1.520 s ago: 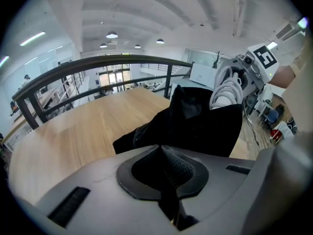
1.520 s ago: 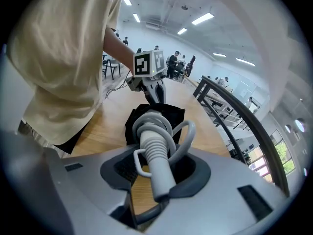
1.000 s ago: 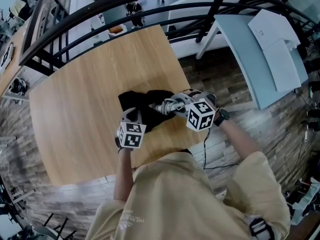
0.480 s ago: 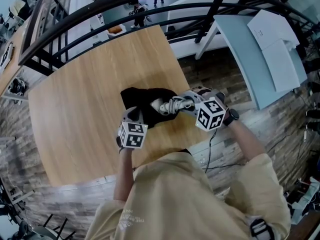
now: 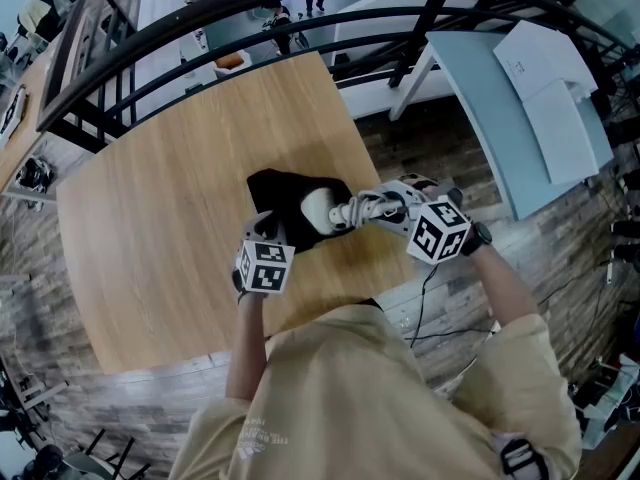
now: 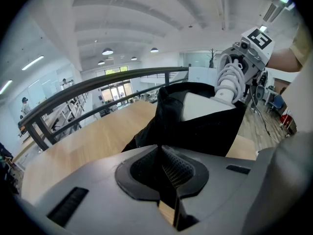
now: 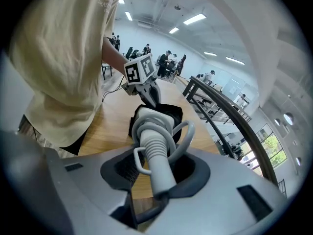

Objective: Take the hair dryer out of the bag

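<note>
A black cloth bag (image 5: pixel 285 198) lies on the wooden table (image 5: pixel 170 168). A white hair dryer (image 5: pixel 322 211) sticks out of its right mouth, body half out, handle and coiled cord (image 5: pixel 352 209) outside. My right gripper (image 5: pixel 378 208) is shut on the dryer's ribbed handle (image 7: pixel 155 153), with the cord looped round it. My left gripper (image 5: pixel 268 232) is shut on the bag's near edge (image 6: pixel 168 146). In the left gripper view the dryer's white body (image 6: pixel 203 104) shows inside the bag's open mouth. In the right gripper view the bag (image 7: pixel 171 112) lies beyond the dryer.
The table's right edge (image 5: pixel 395 268) runs just below the right gripper. A black railing (image 5: pixel 250 8) curves behind the table. A pale blue table (image 5: pixel 510 108) with papers stands at the right. A thin cable (image 5: pixel 412 308) hangs below my right hand.
My right gripper has drawn right and up with the hair dryer, and more of its white body now shows outside the bag. The left gripper has stayed on the bag.
</note>
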Demonstrator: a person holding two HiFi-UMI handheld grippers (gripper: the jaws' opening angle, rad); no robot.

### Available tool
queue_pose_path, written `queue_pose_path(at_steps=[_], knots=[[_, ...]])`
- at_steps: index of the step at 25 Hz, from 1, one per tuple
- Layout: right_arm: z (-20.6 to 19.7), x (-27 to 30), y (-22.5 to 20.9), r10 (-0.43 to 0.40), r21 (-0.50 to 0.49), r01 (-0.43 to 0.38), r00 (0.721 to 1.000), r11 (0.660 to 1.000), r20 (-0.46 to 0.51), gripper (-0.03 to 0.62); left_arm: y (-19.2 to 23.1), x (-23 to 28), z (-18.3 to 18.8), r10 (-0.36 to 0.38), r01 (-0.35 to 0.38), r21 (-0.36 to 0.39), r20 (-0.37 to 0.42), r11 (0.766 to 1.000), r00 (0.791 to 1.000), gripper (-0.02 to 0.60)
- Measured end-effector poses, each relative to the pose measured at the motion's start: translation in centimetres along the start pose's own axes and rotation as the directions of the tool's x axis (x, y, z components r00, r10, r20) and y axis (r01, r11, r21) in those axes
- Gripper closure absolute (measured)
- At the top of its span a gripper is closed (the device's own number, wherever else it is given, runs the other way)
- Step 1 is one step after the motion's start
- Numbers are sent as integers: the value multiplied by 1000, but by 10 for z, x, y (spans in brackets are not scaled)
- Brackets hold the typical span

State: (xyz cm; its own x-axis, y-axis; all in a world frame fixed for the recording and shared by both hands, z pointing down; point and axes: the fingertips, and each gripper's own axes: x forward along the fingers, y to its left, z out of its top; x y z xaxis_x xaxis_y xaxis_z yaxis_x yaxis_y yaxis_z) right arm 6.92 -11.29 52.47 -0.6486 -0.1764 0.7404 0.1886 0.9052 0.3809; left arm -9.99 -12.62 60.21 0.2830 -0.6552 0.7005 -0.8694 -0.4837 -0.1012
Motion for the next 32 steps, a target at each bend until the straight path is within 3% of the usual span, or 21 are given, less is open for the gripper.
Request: queue_pose_path(at_steps=[8, 14, 19, 23, 28, 30, 32], knots=[[5, -6, 2, -34, 58, 31, 998, 998, 47, 451, -8, 26, -8, -71, 72, -63, 31, 995, 997, 557], [-5, -4, -7, -65, 172, 54, 996, 984, 61, 451, -16, 24, -11, -126, 127, -8, 36, 992, 991, 558], [-12, -1, -26, -137, 194, 128, 990, 973, 36, 451, -27, 13, -19, -150, 153, -86, 38, 984, 988, 558], [7, -13, -24, -119, 227, 89, 985, 970, 124, 453, -19, 17, -23, -115, 117, -101, 29, 988, 993, 558], [33, -36, -16, -75, 274, 8, 969, 962, 235, 451, 3, 14, -16, -70, 81, -180, 65, 980, 995, 558], [38, -47, -20, -116, 306, 31, 958, 952, 264, 451, 7, 11, -11, -75, 96, -240, 97, 966, 992, 558], [34, -56, -31, -207, 364, 97, 938, 926, 277, 451, 10, 9, -5, -78, 111, -289, 126, 951, 989, 558]])
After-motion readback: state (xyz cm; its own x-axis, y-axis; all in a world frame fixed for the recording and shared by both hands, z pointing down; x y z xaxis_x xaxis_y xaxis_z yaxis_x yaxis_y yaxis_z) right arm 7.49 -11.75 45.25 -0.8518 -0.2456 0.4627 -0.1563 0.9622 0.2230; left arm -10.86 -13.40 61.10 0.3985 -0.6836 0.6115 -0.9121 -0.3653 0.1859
